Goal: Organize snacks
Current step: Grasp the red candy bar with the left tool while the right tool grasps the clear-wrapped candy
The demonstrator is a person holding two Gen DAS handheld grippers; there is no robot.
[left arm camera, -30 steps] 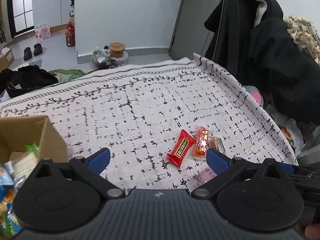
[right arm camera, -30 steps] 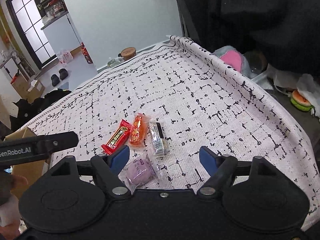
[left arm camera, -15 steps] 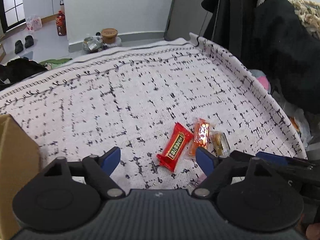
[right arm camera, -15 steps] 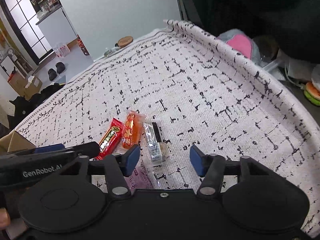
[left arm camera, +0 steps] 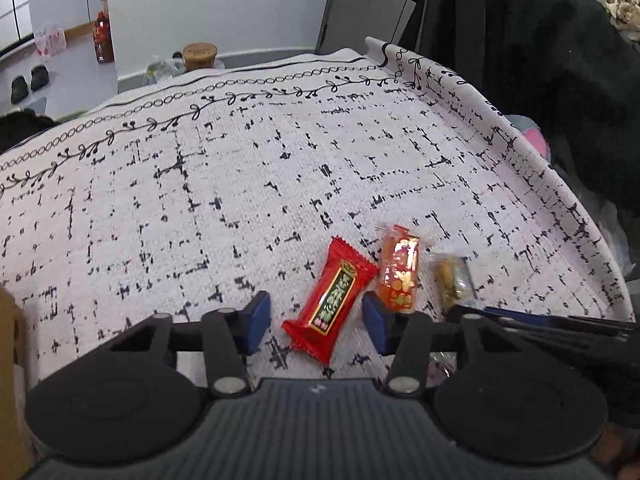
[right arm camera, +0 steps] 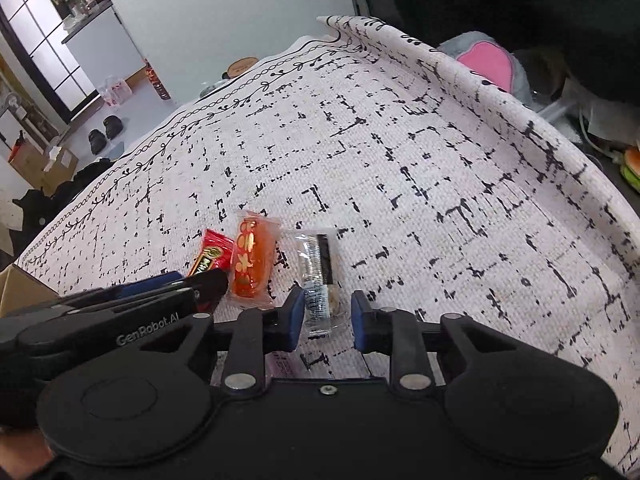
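A red snack bar (left arm camera: 334,300) lies on the patterned tablecloth (left arm camera: 240,184), with an orange wrapped snack (left arm camera: 400,270) and a clear-wrapped snack (left arm camera: 452,280) to its right. My left gripper (left arm camera: 316,322) is open, low over the cloth, its jaws on either side of the red bar's near end. In the right wrist view the red bar (right arm camera: 212,254), orange snack (right arm camera: 254,260) and clear-wrapped snack (right arm camera: 318,276) lie side by side. My right gripper (right arm camera: 325,316) is open around the clear snack's near end. A purple packet (right arm camera: 280,364) shows partly under the right gripper.
A cardboard box edge (left arm camera: 12,360) stands at the left. The cloth's right edge (left arm camera: 560,184) drops off beside dark coats (left arm camera: 540,60) and a pink-and-grey plush (right arm camera: 488,60). Beyond the far edge are jars (left arm camera: 198,54) and a bottle (left arm camera: 103,38) on the floor.
Both grippers have moved forward and down toward the snacks, and their jaws have narrowed. The left now straddles the red bar, the right the clear-wrapped snack. The box has slid out of view.
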